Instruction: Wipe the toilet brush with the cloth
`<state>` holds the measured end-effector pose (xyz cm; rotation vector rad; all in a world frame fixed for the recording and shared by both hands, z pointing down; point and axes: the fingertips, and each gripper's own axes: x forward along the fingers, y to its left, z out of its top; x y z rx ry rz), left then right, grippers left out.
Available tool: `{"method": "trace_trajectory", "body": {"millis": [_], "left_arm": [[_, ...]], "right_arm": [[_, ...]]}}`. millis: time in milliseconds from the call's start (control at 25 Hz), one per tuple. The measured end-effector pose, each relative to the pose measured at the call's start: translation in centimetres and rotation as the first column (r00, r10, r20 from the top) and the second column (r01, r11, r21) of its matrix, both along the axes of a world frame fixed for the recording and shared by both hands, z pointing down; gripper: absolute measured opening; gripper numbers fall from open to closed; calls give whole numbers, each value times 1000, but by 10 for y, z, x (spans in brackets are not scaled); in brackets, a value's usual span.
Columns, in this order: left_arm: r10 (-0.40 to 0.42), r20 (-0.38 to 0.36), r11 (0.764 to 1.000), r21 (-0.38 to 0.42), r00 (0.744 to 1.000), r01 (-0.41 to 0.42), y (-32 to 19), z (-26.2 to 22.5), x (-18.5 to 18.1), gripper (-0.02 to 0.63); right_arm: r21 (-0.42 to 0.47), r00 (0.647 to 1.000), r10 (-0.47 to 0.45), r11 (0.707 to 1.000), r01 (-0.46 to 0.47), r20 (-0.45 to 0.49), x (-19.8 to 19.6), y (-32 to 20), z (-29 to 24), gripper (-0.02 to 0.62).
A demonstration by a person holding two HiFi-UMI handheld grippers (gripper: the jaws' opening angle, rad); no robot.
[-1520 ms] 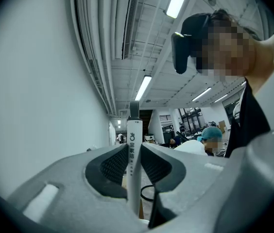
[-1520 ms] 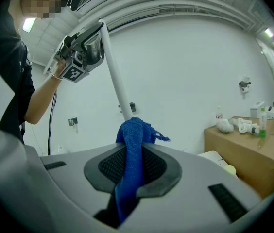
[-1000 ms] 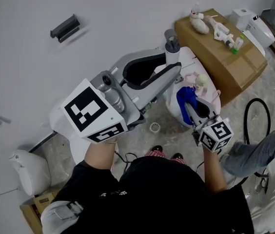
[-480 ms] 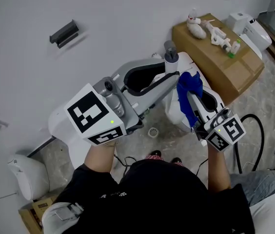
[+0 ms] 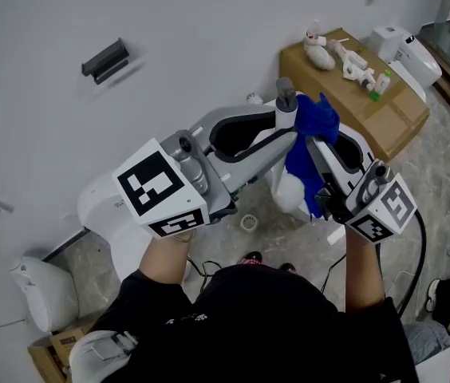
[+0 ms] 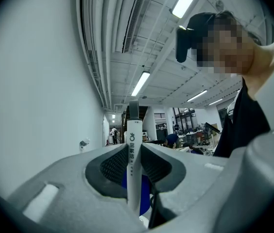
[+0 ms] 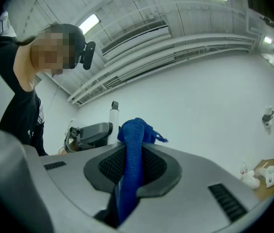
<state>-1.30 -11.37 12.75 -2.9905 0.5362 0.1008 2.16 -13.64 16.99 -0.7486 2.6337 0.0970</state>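
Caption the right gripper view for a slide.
Right gripper clamps bunched blue cloth beside white toilet-brush handle held by left gripper.

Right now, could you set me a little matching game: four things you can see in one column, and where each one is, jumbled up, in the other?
Things:
1. toilet brush handle
2. blue cloth
3. cardboard box
4. grey bracket

Places:
A. carries small white items on its top
B. clamped in the right gripper
C. mounted on the white wall
D. clamped in the left gripper

Pairs: 1-D, 2-B, 3-A, 4-C
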Motion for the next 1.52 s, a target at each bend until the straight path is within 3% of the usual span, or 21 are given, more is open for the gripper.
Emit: {"method": "trace_trajectory", "body": {"millis": [760,1520], "left_arm": [[46,-18,999,16,999,-45,4,-8,4,87],[53,-29,998,21,998,-52,6,-10,3,87]], "right_arm": [[27,992,-124,992,124,13,-17,9,-14,64],[12,989,-147,989,146,13,-18,15,-6,64]]}}
